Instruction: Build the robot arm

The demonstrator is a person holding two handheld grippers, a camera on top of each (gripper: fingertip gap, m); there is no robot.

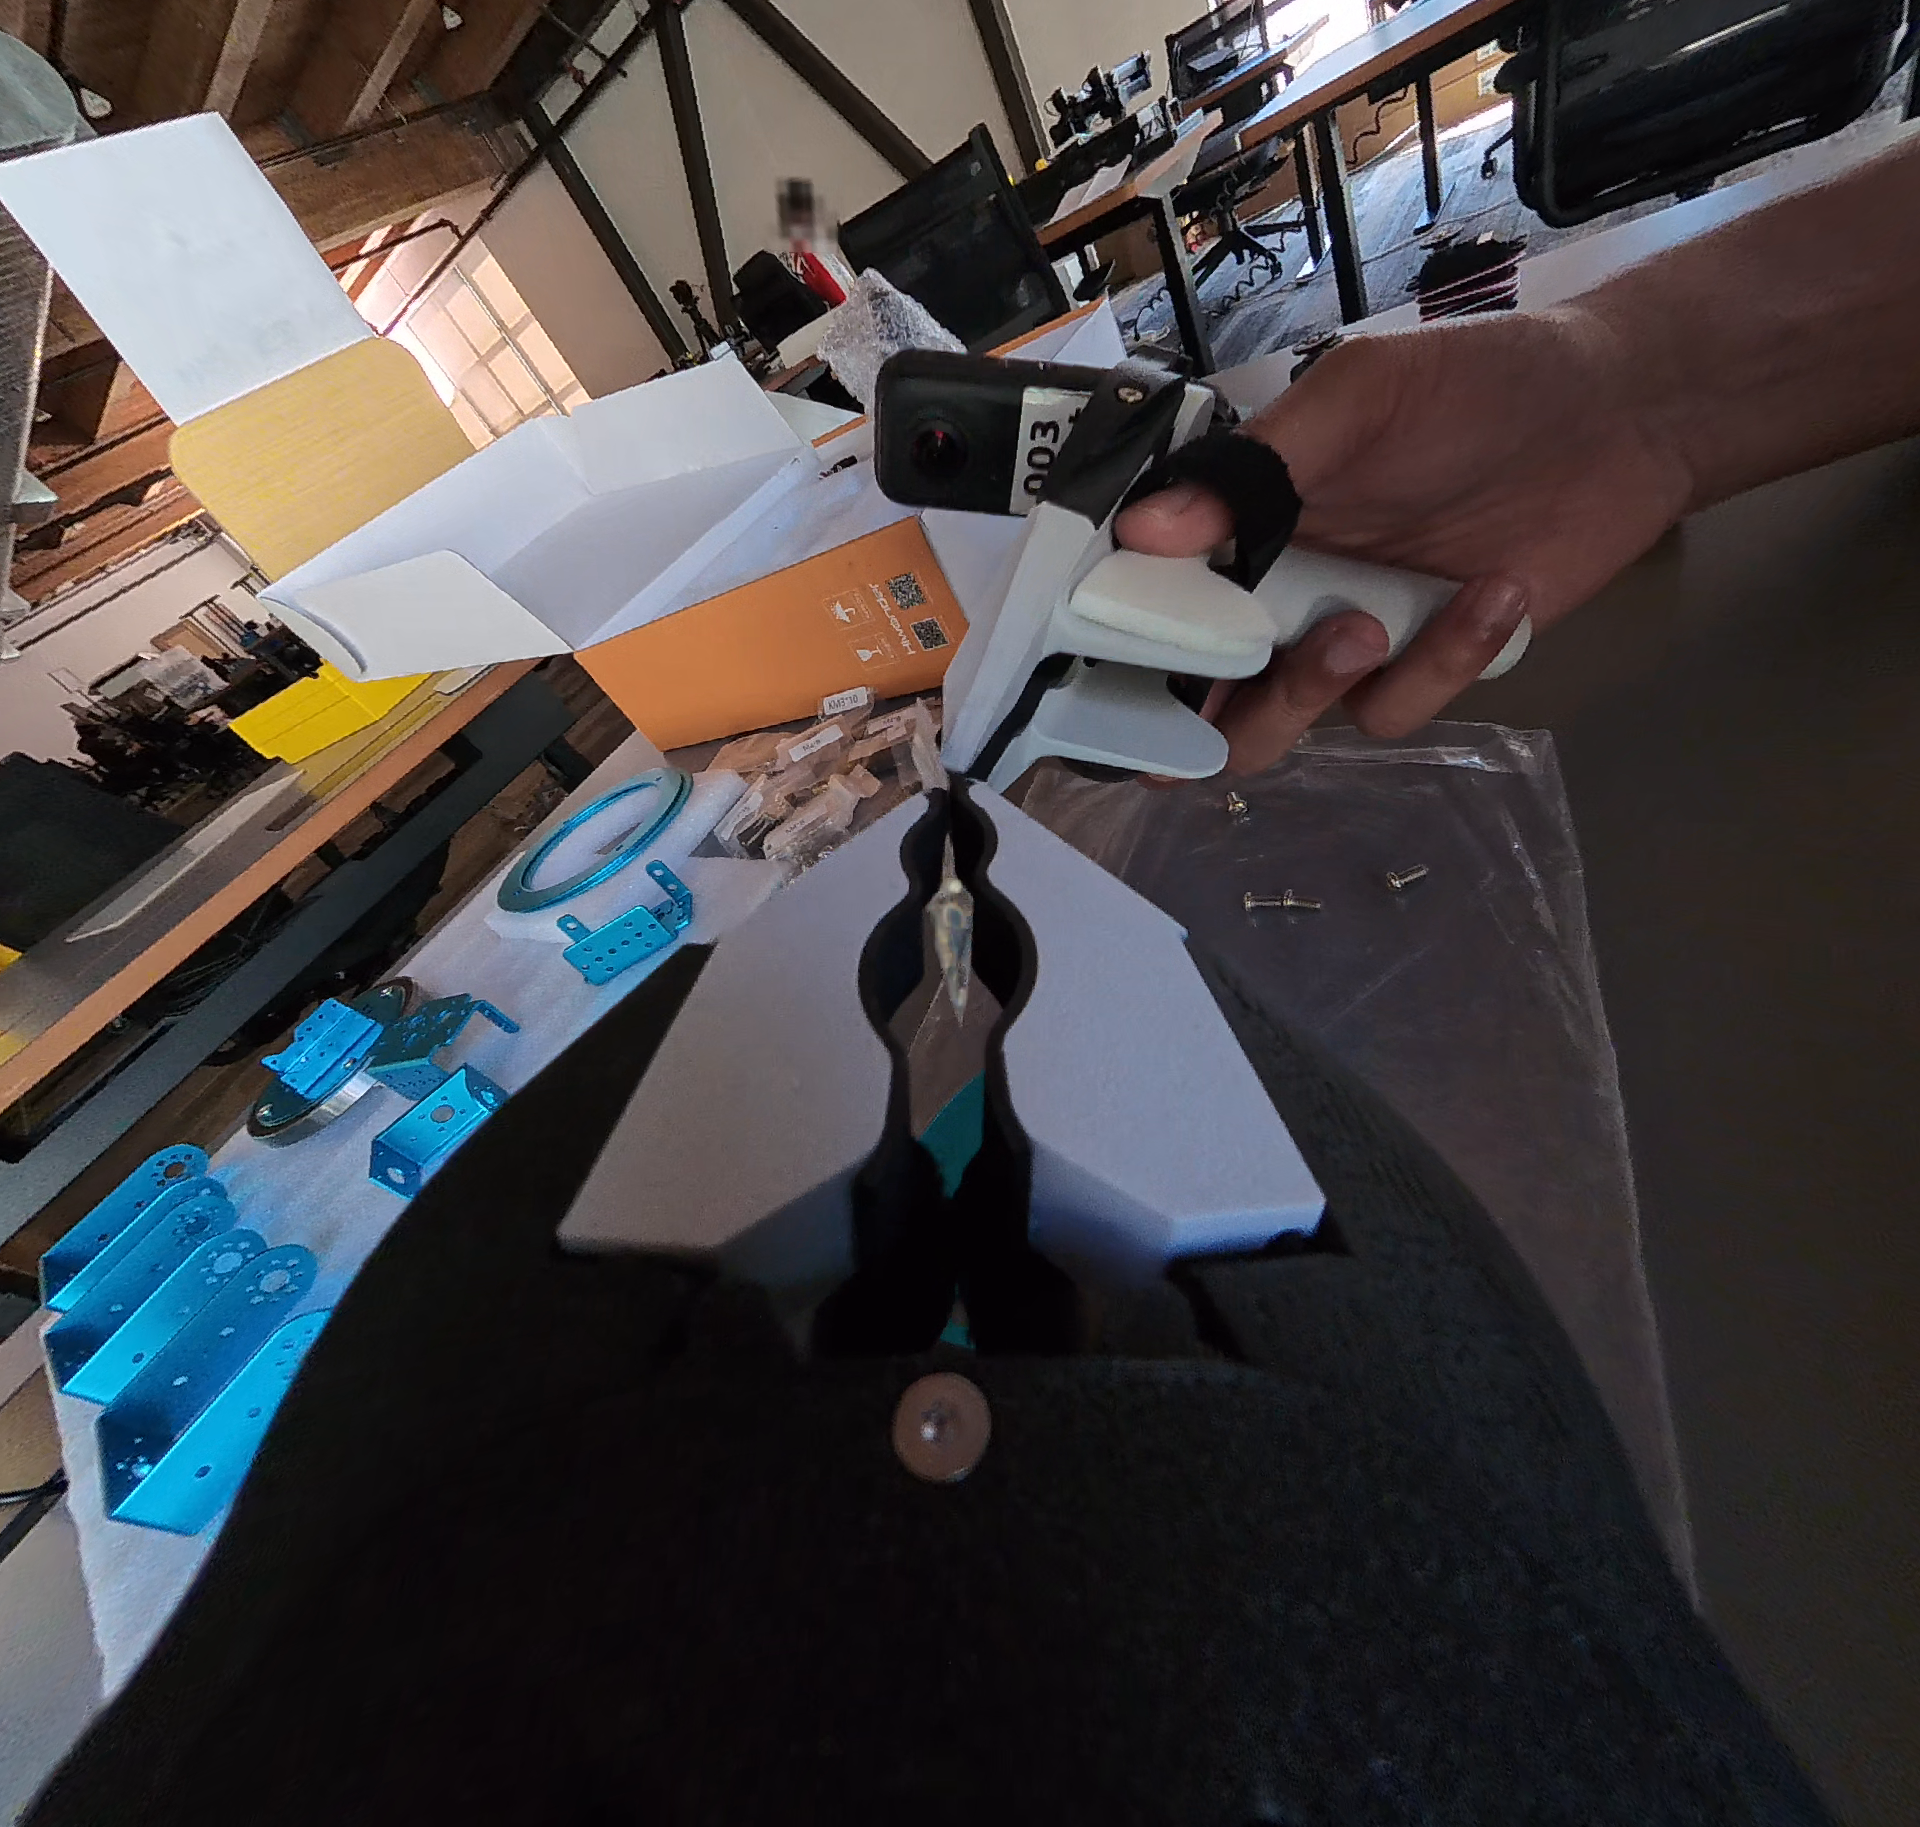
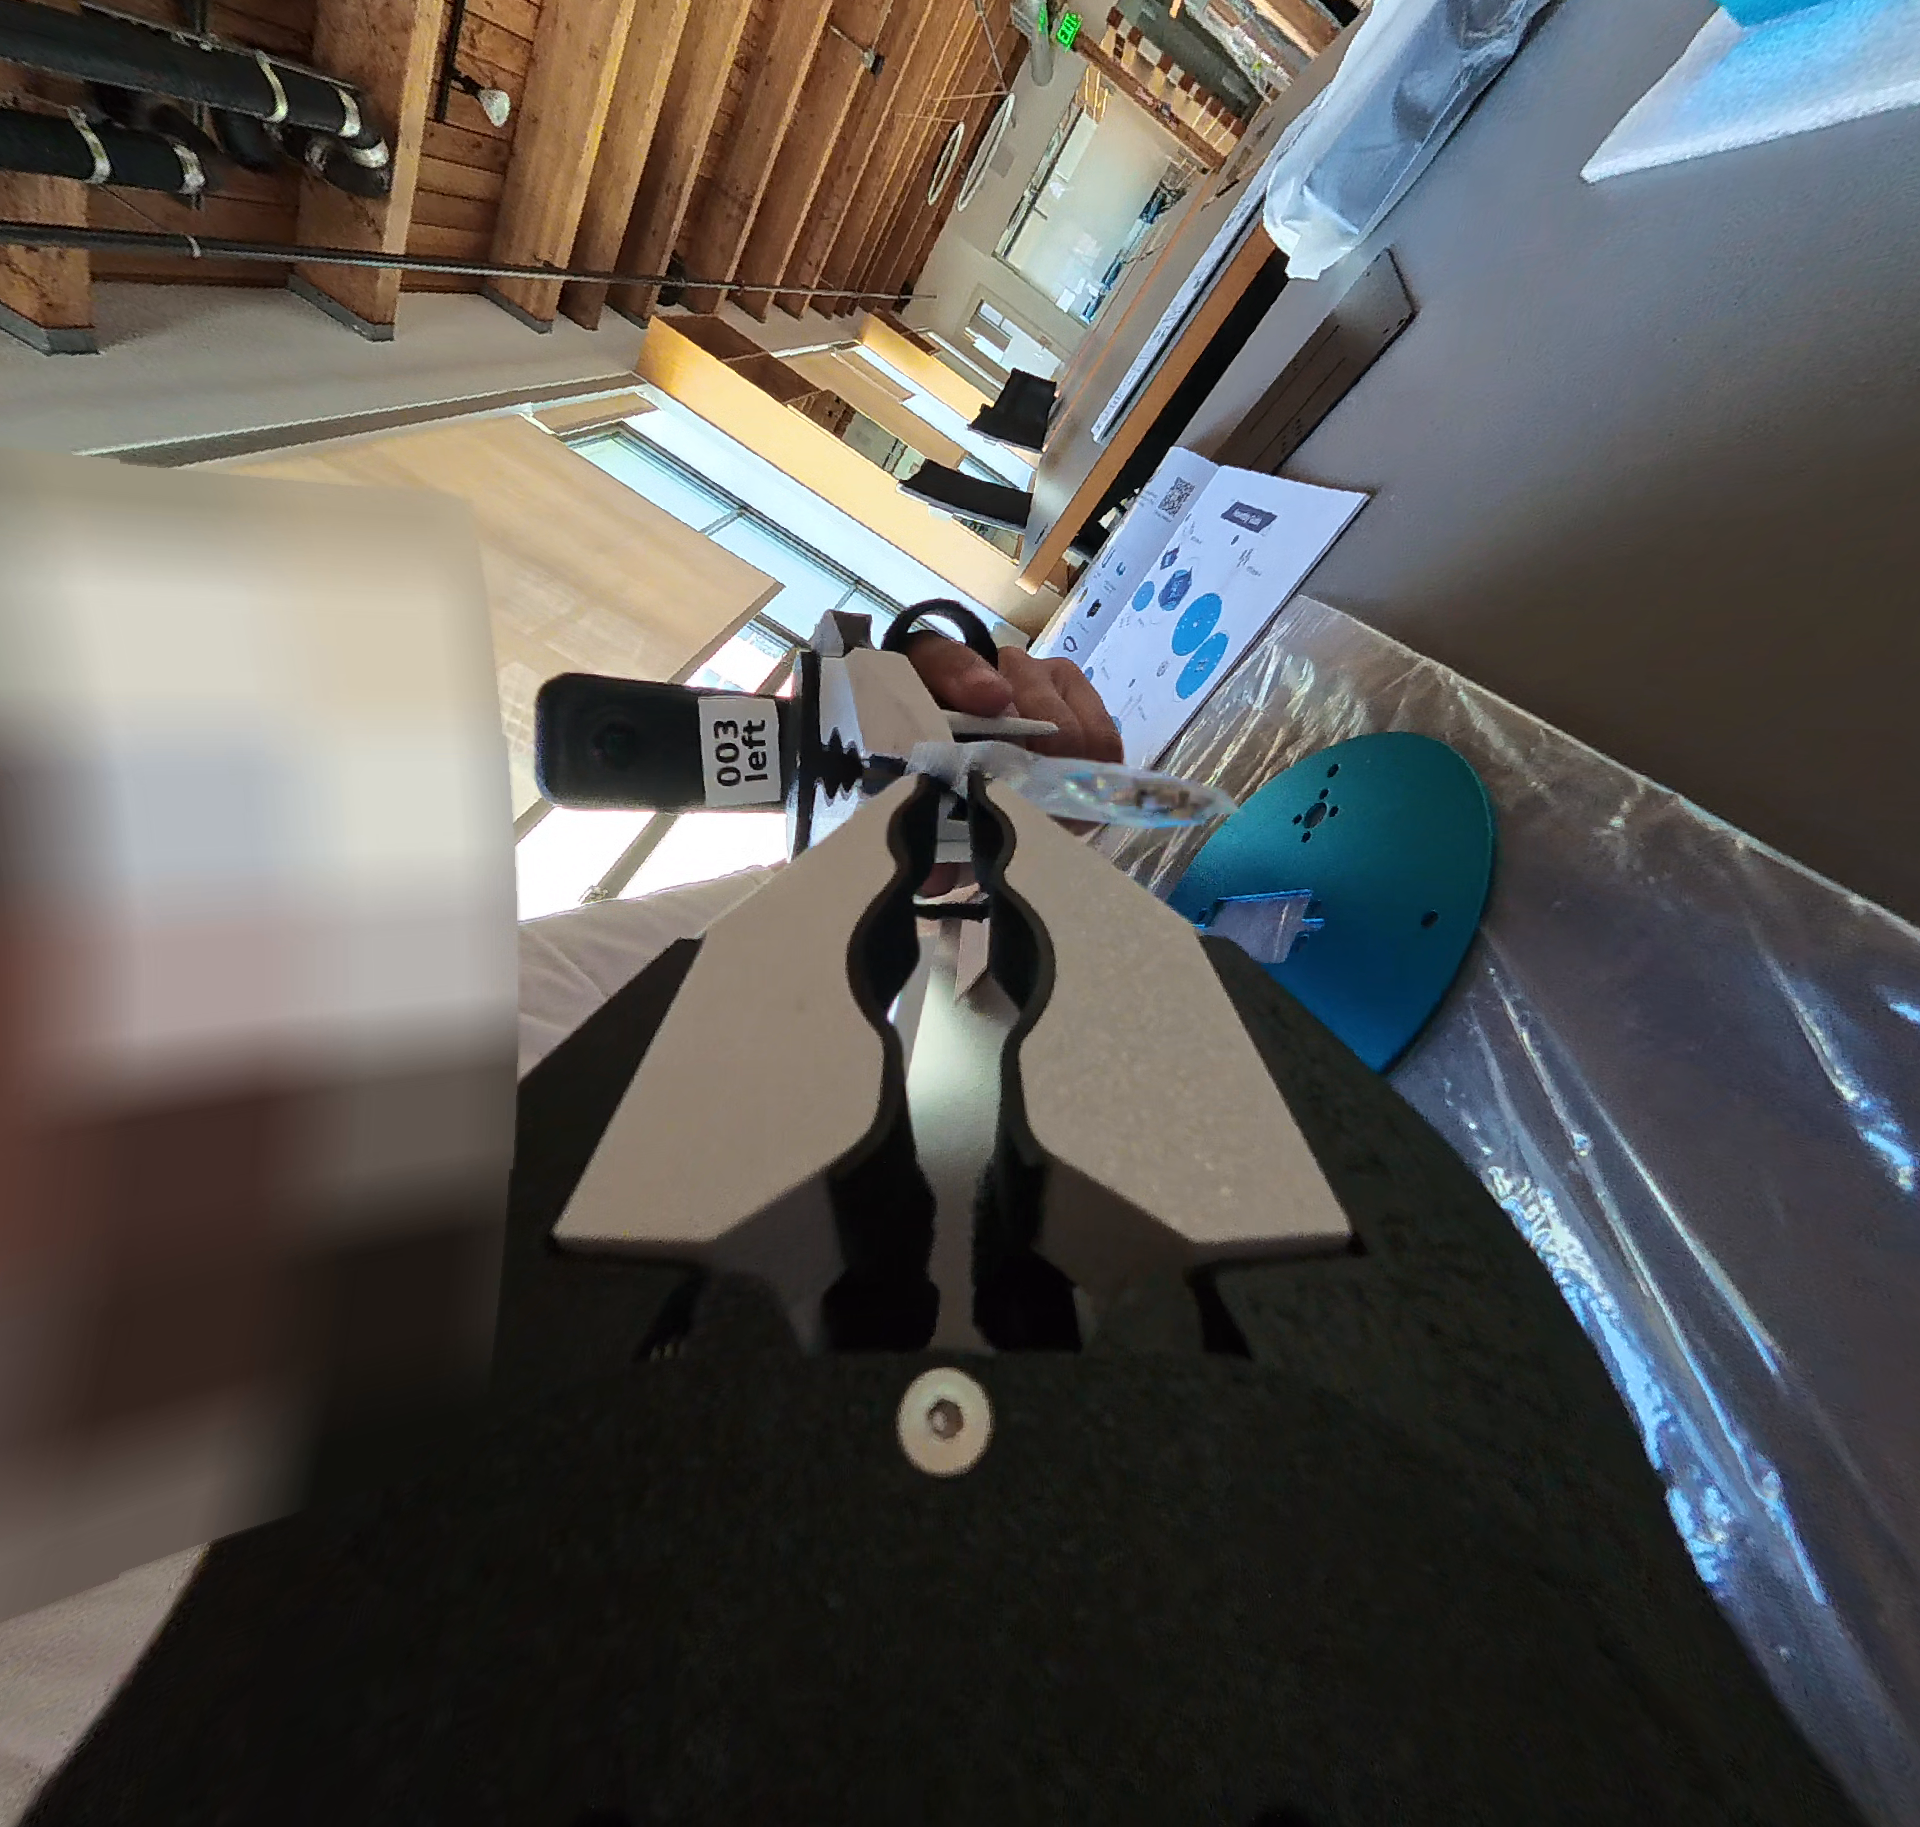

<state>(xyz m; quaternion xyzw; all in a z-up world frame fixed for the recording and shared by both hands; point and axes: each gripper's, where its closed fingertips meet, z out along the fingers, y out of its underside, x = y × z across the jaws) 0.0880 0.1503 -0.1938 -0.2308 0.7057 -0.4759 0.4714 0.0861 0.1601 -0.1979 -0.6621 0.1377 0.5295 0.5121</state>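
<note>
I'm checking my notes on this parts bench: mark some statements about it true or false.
1. The left gripper and right gripper both pinch the same small clear bag. True.
2. The orange box is closed. False: its white flaps stand open.
3. Loose screws lie on the clear plastic sheet. True.
4. The blue ring lies on bare table. False: it rests on white foam.
</note>
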